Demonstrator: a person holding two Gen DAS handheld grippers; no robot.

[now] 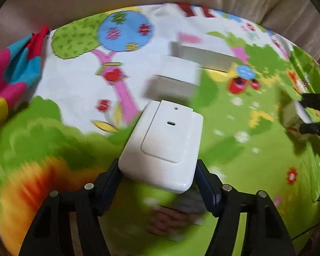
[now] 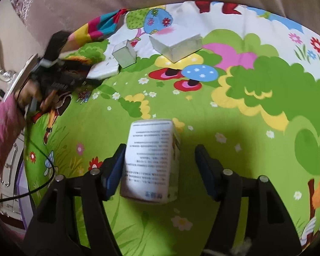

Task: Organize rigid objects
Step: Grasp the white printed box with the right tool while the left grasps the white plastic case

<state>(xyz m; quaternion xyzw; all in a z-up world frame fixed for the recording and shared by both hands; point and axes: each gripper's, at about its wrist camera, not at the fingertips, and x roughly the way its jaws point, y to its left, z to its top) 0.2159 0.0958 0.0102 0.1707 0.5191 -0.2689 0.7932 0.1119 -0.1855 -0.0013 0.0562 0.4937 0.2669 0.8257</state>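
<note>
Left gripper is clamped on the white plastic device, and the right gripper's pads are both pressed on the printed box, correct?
Not quite. The left gripper does clamp the white plastic device, but in the right wrist view only the left pad of the right gripper touches the printed box; a clear gap separates the box from the other pad.

So my left tongs [image 1: 159, 178] have the flat device [image 1: 163, 147] between the fingers, two boxes just behind it on the bedsheet [image 1: 74, 81]. Over in my right tongs [image 2: 160, 170] stands the printed box [image 2: 151, 160], touching the left finger, clear of the right.
</note>
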